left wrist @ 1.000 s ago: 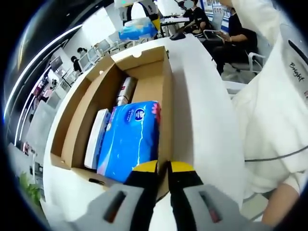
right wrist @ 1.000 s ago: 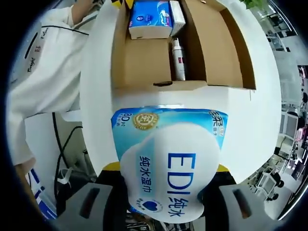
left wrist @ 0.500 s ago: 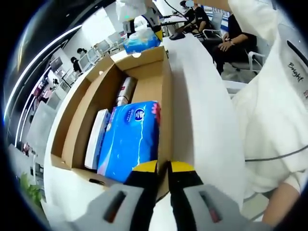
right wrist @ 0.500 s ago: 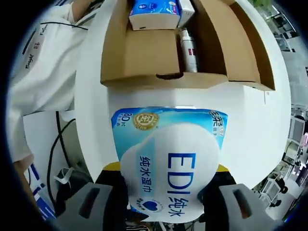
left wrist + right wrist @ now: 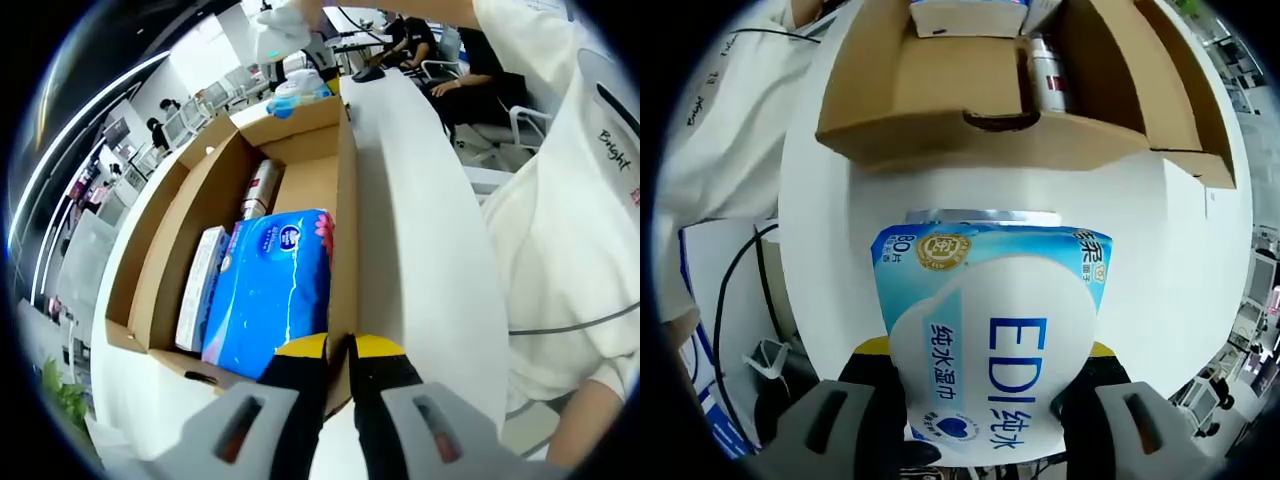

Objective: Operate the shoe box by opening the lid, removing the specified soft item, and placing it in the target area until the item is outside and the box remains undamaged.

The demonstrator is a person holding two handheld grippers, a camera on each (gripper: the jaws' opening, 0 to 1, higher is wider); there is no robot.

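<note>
The brown cardboard shoe box (image 5: 345, 200) lies open on the white table (image 5: 420, 250). Inside it are a blue tissue pack (image 5: 270, 290), a white box (image 5: 200, 285) and a bottle (image 5: 262, 188). My left gripper (image 5: 338, 350) is shut on the box's near wall. My right gripper (image 5: 985, 348) is shut on a soft blue-and-white wet wipes pack (image 5: 995, 340), held low over the table (image 5: 840, 250) just past the box's (image 5: 940, 130) end wall. In the left gripper view, that pack (image 5: 298, 93) shows beyond the box's far end.
The person's white sleeve and body (image 5: 570, 220) are at the table's right side. Seated people (image 5: 480, 70) and chairs are beyond the table. A black cable (image 5: 740, 300) hangs off the table edge. Bare table surface runs beside the box.
The right gripper has carried the wet wipes pack lower toward the table past the box's end. The left gripper has held still on the box wall.
</note>
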